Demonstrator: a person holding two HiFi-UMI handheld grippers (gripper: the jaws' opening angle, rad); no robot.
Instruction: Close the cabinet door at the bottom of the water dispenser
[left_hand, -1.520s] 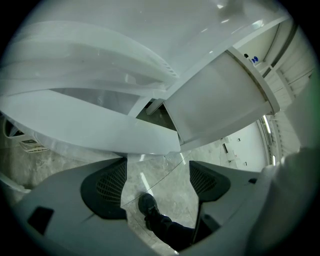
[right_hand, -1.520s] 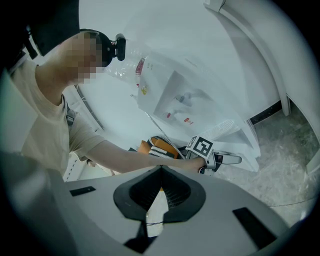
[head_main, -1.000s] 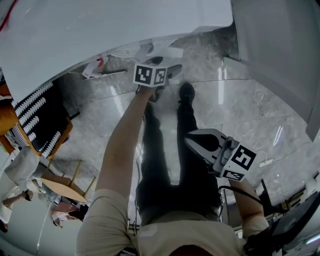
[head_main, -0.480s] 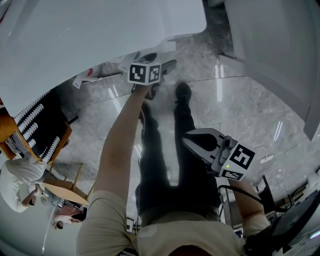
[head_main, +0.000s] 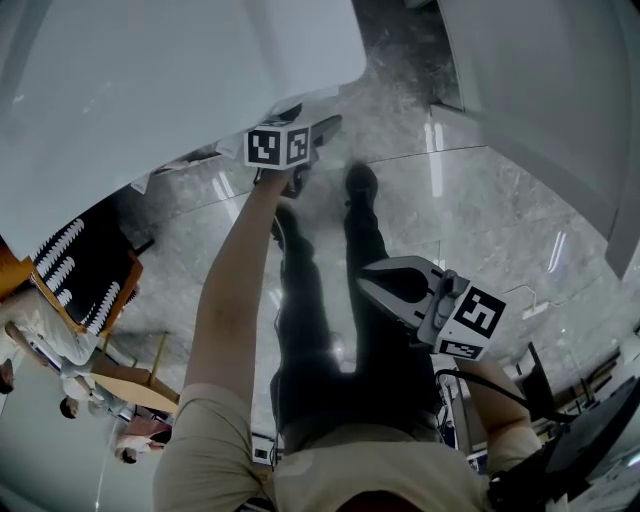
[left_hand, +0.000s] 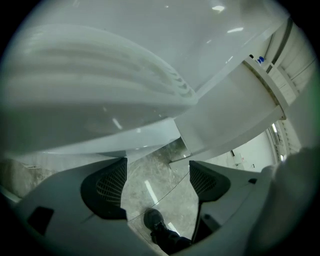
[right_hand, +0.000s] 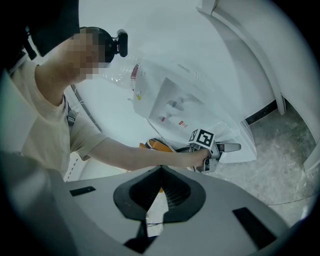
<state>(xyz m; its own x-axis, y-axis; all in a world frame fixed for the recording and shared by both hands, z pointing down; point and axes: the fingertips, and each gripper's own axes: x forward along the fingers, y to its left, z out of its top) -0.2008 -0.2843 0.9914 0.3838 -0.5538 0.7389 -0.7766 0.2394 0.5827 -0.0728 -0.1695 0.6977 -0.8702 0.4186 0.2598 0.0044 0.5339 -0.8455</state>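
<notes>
The white water dispenser (head_main: 180, 80) fills the top left of the head view; its taps show in the right gripper view (right_hand: 170, 105). My left gripper (head_main: 325, 125) is held out at arm's length at the dispenser's foot, jaws open and empty. Through the left gripper (left_hand: 157, 167) I see the white lower edge (left_hand: 150, 137) just above the jaws, with floor and a shoe between them. I cannot tell the cabinet door apart from the body. My right gripper (head_main: 365, 283) hangs back near my hip, shut on nothing (right_hand: 161, 170).
The floor is polished grey marble (head_main: 470, 220). A white wall panel (head_main: 560, 90) stands at the right. My legs and shoes (head_main: 360, 185) are below the left gripper. At the left are a black-and-white striped thing (head_main: 80, 265), wooden furniture (head_main: 125, 380) and other people.
My left gripper has drifted slightly left and up along the dispenser's foot, still open. The dispenser's right edge has slid left in the head view. The right gripper has barely moved.
</notes>
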